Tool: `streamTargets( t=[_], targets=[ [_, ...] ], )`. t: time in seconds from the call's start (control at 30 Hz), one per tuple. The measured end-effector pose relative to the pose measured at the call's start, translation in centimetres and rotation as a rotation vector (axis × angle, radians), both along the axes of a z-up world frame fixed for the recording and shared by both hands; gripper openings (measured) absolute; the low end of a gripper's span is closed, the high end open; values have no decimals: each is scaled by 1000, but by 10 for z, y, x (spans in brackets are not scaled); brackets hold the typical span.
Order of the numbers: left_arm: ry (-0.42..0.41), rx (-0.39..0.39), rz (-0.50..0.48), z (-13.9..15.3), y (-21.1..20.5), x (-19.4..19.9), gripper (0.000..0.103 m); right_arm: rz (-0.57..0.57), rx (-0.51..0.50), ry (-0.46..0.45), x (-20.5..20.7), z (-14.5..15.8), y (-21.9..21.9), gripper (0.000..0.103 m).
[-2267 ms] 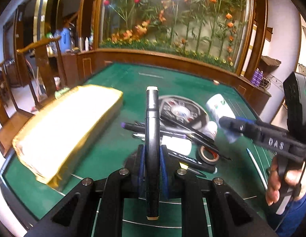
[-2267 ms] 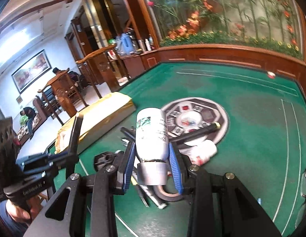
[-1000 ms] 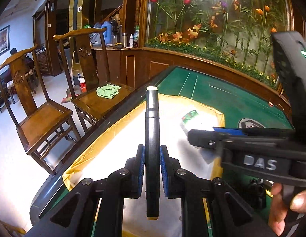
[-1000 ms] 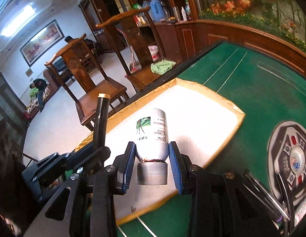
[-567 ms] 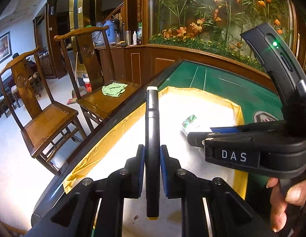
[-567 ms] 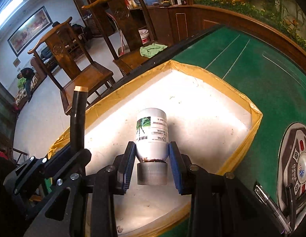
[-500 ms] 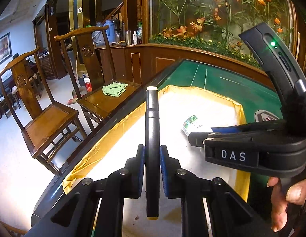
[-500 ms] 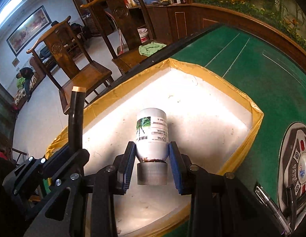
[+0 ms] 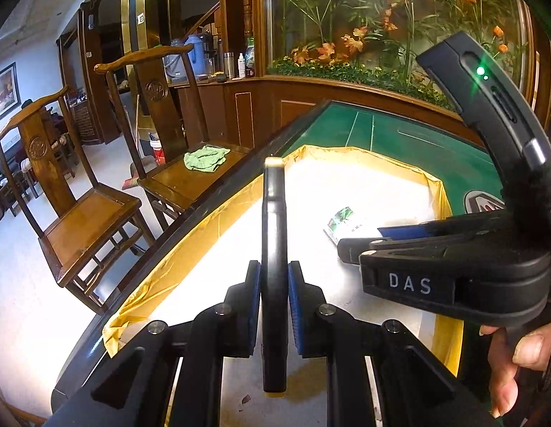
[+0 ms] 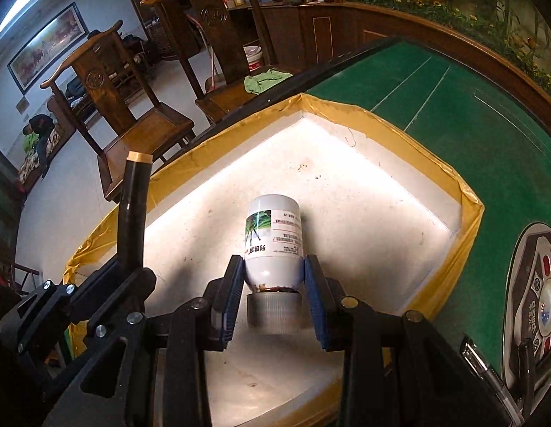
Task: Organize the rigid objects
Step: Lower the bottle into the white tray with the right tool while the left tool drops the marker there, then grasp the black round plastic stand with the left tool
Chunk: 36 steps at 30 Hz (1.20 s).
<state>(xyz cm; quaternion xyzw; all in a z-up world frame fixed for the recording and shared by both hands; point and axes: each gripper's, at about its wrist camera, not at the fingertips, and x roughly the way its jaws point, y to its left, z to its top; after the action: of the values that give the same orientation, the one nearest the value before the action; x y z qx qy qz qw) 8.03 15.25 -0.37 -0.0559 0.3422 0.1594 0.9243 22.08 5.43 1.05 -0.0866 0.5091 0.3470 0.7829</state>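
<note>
While both hang over the tray (image 10: 471,213), left tongs (image 9: 273,306) pinch black pen (image 9: 273,235); right tongs (image 10: 273,299) pinch white bottle (image 10: 273,242).

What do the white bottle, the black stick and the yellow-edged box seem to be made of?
White bottle: likely glossy plastic, with a printed label and a ribbed grey cap. Black stick: smooth matte, probably plastic, with a pale gold tip. Box: white, scuffed and matte inside, perhaps foam, its rim wrapped in wrinkled yellow tape.

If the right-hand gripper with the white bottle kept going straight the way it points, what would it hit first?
Probably the white floor of the yellow-edged box; the white bottle would touch it before the right gripper. Depth is uncertain.
</note>
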Motion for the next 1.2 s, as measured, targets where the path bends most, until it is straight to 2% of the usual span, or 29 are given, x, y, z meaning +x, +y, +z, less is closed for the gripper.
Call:
streamTargets(
  t=[0.17,0.23,0.27,0.3,0.4,0.57,0.77,1.0,1.2],
  targets=[
    [8,-1,-28,-1,-4,2,17,4,-12,-16,-2,0,0,34],
    [10,0,-33,-2,-6,3,34,6,-8,-24,-3,2,1,43],
    [7,-4,-33,-1,-6,2,51,5,-3,-32,-4,4,0,56],
    [-3,-1,-25,0,-6,1,60,7,4,-44,-6,7,-2,64],
    [-36,-10,-31,5,-2,-4,75,-4,-12,-103,-13,19,-8,66],
    [-79,-35,-26,16,4,-10,76,-7,-5,-177,-29,49,-32,67],
    [-97,-59,-19,27,3,-12,89,-61,54,-173,-47,71,-81,67],
    [-105,-8,-20,40,-20,-24,92,-112,131,-152,-69,75,-135,68],
    [-118,22,-32,50,-40,-30,97,-158,194,-98,-77,63,-178,68]
  ],
)
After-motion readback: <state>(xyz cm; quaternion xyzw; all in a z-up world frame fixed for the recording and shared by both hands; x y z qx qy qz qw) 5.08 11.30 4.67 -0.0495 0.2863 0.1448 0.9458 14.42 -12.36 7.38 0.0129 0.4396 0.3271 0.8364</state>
